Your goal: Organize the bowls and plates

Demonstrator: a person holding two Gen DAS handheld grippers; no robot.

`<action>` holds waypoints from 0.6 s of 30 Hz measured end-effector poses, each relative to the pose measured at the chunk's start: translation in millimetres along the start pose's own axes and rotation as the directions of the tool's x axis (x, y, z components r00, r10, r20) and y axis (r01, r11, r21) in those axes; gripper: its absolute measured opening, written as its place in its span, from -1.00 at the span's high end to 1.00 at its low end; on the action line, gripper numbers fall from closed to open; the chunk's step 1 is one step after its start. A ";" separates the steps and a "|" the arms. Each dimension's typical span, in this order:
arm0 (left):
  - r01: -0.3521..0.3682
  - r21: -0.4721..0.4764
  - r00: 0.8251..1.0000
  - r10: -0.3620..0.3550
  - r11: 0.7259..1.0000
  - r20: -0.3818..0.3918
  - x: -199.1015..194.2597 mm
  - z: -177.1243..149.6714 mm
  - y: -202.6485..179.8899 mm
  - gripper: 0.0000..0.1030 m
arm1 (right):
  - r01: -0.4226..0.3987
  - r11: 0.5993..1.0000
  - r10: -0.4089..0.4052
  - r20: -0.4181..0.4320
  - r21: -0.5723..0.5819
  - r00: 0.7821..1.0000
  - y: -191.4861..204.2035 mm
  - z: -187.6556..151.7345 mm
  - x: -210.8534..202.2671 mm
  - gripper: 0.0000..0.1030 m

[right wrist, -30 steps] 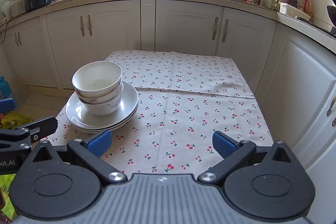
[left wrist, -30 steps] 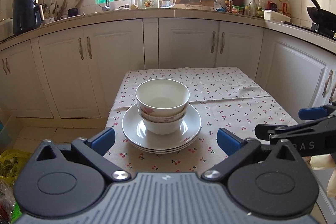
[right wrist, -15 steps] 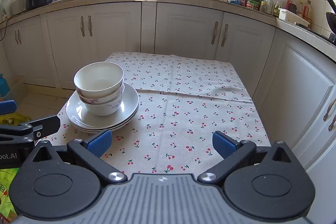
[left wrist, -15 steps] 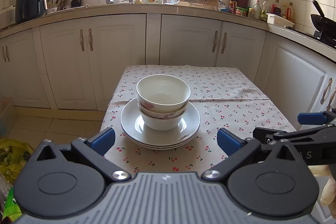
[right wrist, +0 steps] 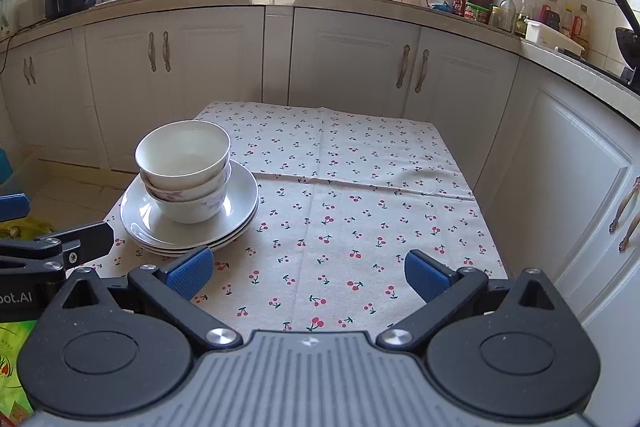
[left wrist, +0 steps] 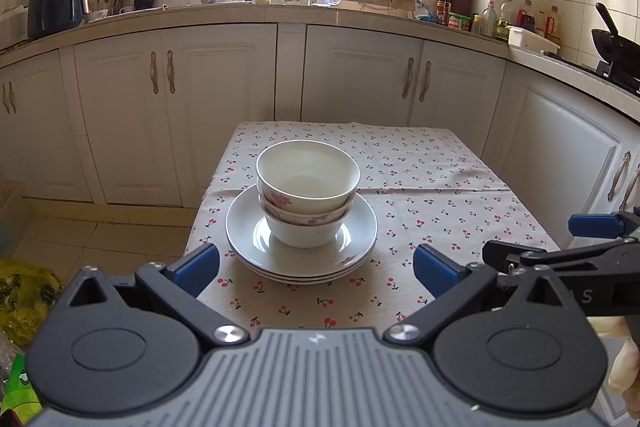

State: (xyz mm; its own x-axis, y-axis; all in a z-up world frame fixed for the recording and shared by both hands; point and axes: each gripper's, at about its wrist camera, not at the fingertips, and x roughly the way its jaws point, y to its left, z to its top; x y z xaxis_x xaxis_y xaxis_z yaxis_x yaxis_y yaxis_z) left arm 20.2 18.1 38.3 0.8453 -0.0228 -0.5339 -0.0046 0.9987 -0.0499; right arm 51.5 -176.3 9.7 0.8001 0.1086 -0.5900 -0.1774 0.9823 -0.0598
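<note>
Stack of bowls [left wrist: 307, 193] sat upright, mouths up, nested on stacked plates [left wrist: 301, 233] lying flat at the bench's [left wrist: 432, 187] near-left part, on cherry-print cloth [right wrist: 352, 211]. Three bowls: plain white top and bottom, pink floral middle. Plates white, looked like three. Left gripper [left wrist: 316, 265] fingers wide, empty, short of the plates. Right gripper [right wrist: 306, 273] fingers wide, empty, over bare cloth right of the stack.

Table [right wrist: 360, 227]: right half and far end bare cloth, open to approach; left near part taken by 3 stacked bowls [left wrist: 307, 183] on stacked plates [left wrist: 301, 247]; cabinets [right wrist: 560, 167] close along right edge
</note>
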 end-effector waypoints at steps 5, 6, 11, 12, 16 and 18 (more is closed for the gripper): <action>0.000 -0.001 1.000 0.000 1.000 0.000 0.0 0.3 0.5 -0.99 | 0.003 1.000 -0.003 0.004 0.000 1.000 -0.7 0.7 -1.0 -1.00; 0.000 0.000 1.000 0.000 1.000 0.000 0.1 0.5 0.2 -0.99 | 0.003 1.000 -0.003 0.005 0.001 1.000 -0.8 0.7 -1.0 -1.00; 0.002 -0.004 1.000 -0.002 1.000 -0.003 0.5 0.9 -1.0 -0.99 | 0.011 1.000 -0.011 0.010 0.000 1.000 -0.9 0.6 -1.7 -1.00; 0.002 -0.003 1.000 -0.002 1.000 -0.003 0.6 1.0 -0.9 -0.99 | 0.013 1.000 -0.013 0.011 -0.001 1.000 -1.0 0.6 -2.0 -1.00; 0.000 -0.003 1.000 0.000 1.000 -0.005 1.5 1.0 -1.6 -0.99 | 0.017 1.000 -0.017 0.010 0.000 1.000 -1.4 0.4 -1.8 -1.00; -0.001 -0.004 1.000 0.000 1.000 -0.006 1.8 0.7 -2.1 -0.99 | 0.019 1.000 -0.019 0.010 0.000 1.000 -1.6 0.6 -2.1 -1.00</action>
State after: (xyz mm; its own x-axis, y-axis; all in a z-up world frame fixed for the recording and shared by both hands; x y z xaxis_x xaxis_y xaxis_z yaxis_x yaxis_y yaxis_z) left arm 22.1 16.0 38.0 0.8419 -0.0226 -0.5391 -0.0070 0.9986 -0.0527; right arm 50.4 -177.9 11.5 0.8090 0.0915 -0.5806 -0.1625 0.9841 -0.0713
